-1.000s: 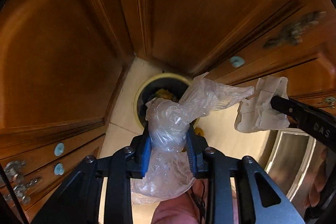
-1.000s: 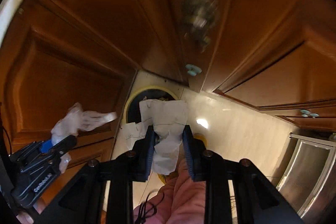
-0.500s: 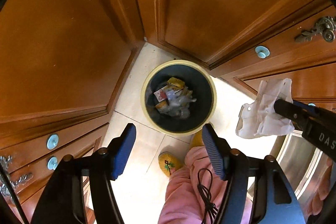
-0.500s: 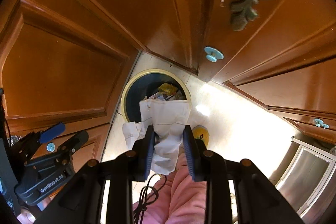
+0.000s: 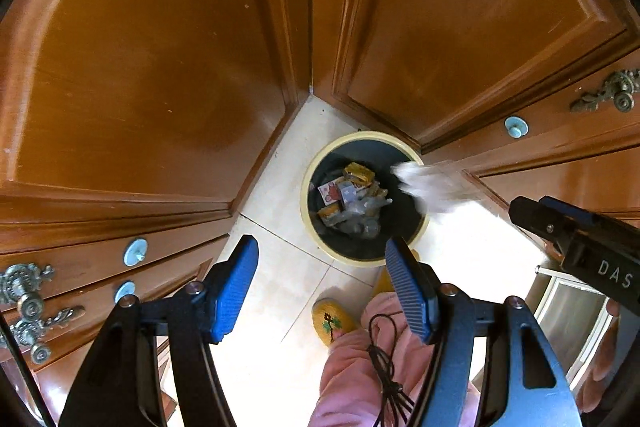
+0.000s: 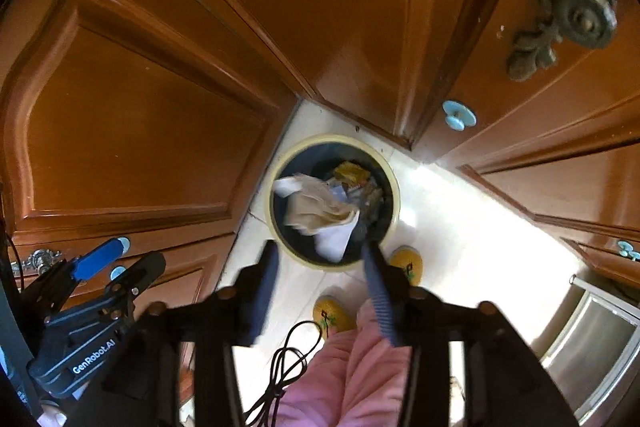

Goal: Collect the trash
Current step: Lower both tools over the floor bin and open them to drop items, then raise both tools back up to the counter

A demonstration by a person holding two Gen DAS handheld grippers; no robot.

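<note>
A round dark trash bin with a cream rim [image 5: 310,201] [image 6: 394,195] stands on the floor in the corner of the wooden cabinets, holding wrappers and a clear plastic bag [image 5: 366,211]. My left gripper [image 5: 322,281] is open and empty, high above the bin. My right gripper [image 6: 320,277] is open and empty too, also high above it. A crumpled white paper [image 6: 320,211] is falling free into the bin; it shows blurred in the left wrist view [image 5: 434,185]. The right gripper also shows at the right of the left wrist view [image 5: 560,223], and the left gripper at the lower left of the right wrist view [image 6: 120,267].
Brown wooden cabinet doors [image 5: 160,67] and drawers with pale blue knobs [image 6: 459,115] surround the bin. The person's pink trousers [image 6: 360,379] and yellow slippers [image 6: 406,263] stand on the pale tile floor. A steel appliance [image 6: 600,339] is at the lower right.
The left gripper opened and dropped the plastic bag into the bin. The right gripper then opened and let go of the white paper, which now falls into the bin.
</note>
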